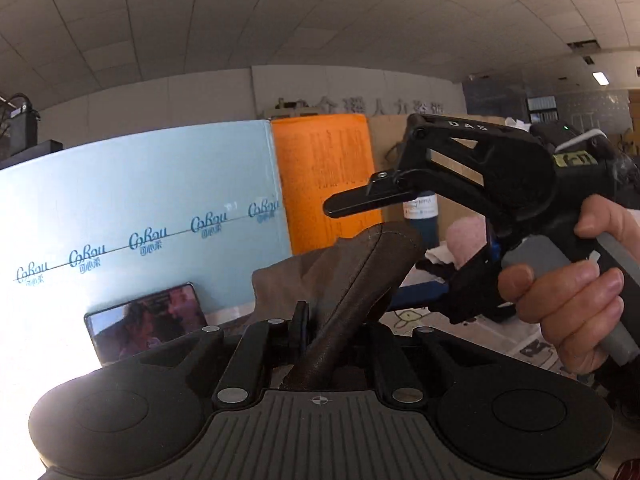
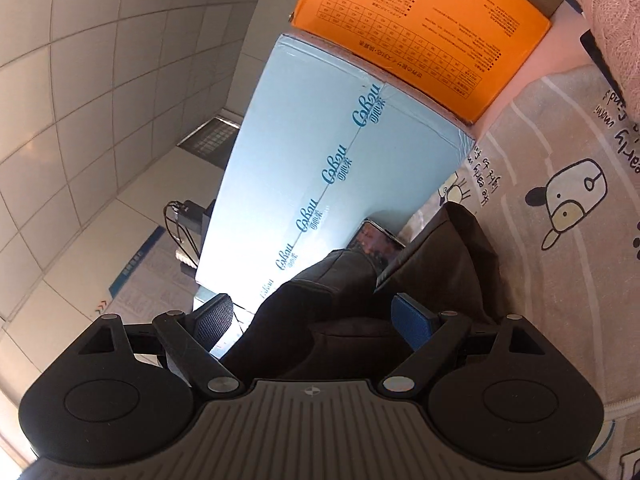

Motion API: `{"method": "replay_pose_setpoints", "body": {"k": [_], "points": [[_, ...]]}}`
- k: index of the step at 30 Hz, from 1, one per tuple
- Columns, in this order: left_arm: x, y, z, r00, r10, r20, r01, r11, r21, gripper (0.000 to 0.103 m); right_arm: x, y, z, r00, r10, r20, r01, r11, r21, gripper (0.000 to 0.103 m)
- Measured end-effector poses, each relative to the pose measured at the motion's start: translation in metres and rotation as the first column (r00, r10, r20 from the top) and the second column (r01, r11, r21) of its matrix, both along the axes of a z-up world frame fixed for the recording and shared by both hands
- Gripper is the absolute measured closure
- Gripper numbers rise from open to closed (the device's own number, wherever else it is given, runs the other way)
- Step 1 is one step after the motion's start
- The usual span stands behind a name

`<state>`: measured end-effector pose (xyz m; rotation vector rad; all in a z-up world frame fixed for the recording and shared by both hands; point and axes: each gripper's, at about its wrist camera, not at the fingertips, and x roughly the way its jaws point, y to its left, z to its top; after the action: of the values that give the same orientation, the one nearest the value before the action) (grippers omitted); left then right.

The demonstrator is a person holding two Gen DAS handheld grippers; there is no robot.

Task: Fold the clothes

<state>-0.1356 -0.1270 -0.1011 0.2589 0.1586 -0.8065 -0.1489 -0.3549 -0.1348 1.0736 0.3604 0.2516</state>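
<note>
A dark brown garment with a stitched seam is pinched in my left gripper, whose fingers are closed on a fold of it and hold it up off the table. In the left wrist view my right gripper is at the right, held in a hand, with its jaws wide apart around the garment's upper edge. In the right wrist view the same brown garment lies between my right gripper's spread fingers, one black, one blue-padded, neither touching it.
A light blue carton and an orange box stand behind the garment. A phone leans against the carton. A cartoon-print cloth covers the table. A pink towel lies at the far side.
</note>
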Motion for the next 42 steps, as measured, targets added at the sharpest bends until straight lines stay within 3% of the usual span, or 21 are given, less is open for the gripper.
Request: {"method": "replay_pose_setpoints", "body": {"k": [6, 10, 15, 21, 23, 26, 28, 29, 30, 33, 35, 36, 38, 40, 42], "points": [[0.001, 0.003, -0.004, 1.0, 0.02, 0.003, -0.02, 1.0, -0.009, 0.094, 0.006, 0.004, -0.011, 0.988, 0.14, -0.06, -0.133, 0.985, 0.107, 0.016], [-0.003, 0.001, -0.005, 0.999, 0.022, 0.025, -0.022, 1.0, -0.012, 0.094, 0.011, 0.014, -0.011, 0.977, 0.207, -0.051, -0.198, 0.97, 0.144, 0.013], [-0.01, 0.005, -0.005, 1.0, -0.011, 0.029, 0.012, 1.0, -0.027, 0.094, 0.009, 0.016, -0.018, 0.985, 0.17, -0.021, -0.162, 0.963, 0.216, 0.013], [-0.016, -0.002, -0.015, 0.996, -0.092, 0.019, 0.091, 0.995, 0.05, 0.094, 0.005, 0.003, -0.02, 0.997, 0.072, -0.016, -0.066, 0.973, 0.223, 0.013], [-0.017, -0.005, -0.019, 0.994, -0.112, 0.01, 0.111, 0.99, 0.09, 0.093, 0.003, 0.002, -0.016, 0.999, 0.04, -0.022, -0.036, 0.984, 0.174, 0.013], [-0.017, -0.01, -0.026, 0.99, -0.142, -0.024, 0.144, 0.979, 0.147, 0.079, -0.001, 0.003, -0.009, 1.0, -0.008, -0.029, 0.011, 0.995, 0.094, 0.013], [-0.013, -0.01, -0.028, 0.986, -0.157, -0.06, 0.164, 0.975, 0.149, 0.061, -0.003, 0.003, -0.005, 0.999, -0.04, -0.031, 0.042, 0.998, 0.04, 0.013], [-0.012, -0.009, -0.027, 0.985, -0.156, -0.076, 0.165, 0.976, 0.14, 0.04, -0.005, 0.003, -0.003, 0.998, -0.057, -0.032, 0.057, 0.998, 0.013, 0.013], [-0.011, -0.006, -0.026, 0.982, -0.161, -0.096, 0.172, 0.977, 0.122, 0.029, -0.006, 0.003, 0.0, 0.997, -0.073, -0.032, 0.072, 0.997, -0.014, 0.013], [-0.005, 0.009, -0.016, 0.94, -0.282, -0.193, 0.286, 0.958, -0.004, 0.02, -0.004, 0.004, 0.0, 0.993, -0.105, -0.047, 0.102, 0.992, -0.071, 0.013], [-0.001, 0.025, -0.007, 0.91, -0.359, -0.21, 0.346, 0.933, -0.095, 0.015, -0.002, 0.002, -0.002, 0.995, -0.083, -0.058, 0.079, 0.995, -0.065, 0.013], [0.002, 0.035, -0.003, 0.906, -0.368, -0.207, 0.347, 0.929, -0.13, 0.013, -0.001, 0.002, -0.004, 0.996, -0.067, -0.066, 0.063, 0.996, -0.055, 0.013], [0.012, 0.056, 0.003, 0.92, -0.34, -0.195, 0.304, 0.933, -0.193, 0.009, 0.001, 0.001, -0.007, 0.993, -0.047, -0.105, 0.043, 0.998, -0.041, 0.013], [0.021, 0.074, 0.003, 0.955, -0.226, -0.194, 0.185, 0.961, -0.207, 0.006, 0.007, 0.0, -0.012, 0.98, 0.004, -0.197, -0.006, 1.0, -0.011, 0.013], [0.032, 0.089, -0.003, 0.972, -0.072, -0.225, 0.031, 0.983, -0.181, 0.006, 0.012, 0.0, -0.018, 0.964, 0.058, -0.258, -0.053, 0.998, 0.026, 0.013]]}}
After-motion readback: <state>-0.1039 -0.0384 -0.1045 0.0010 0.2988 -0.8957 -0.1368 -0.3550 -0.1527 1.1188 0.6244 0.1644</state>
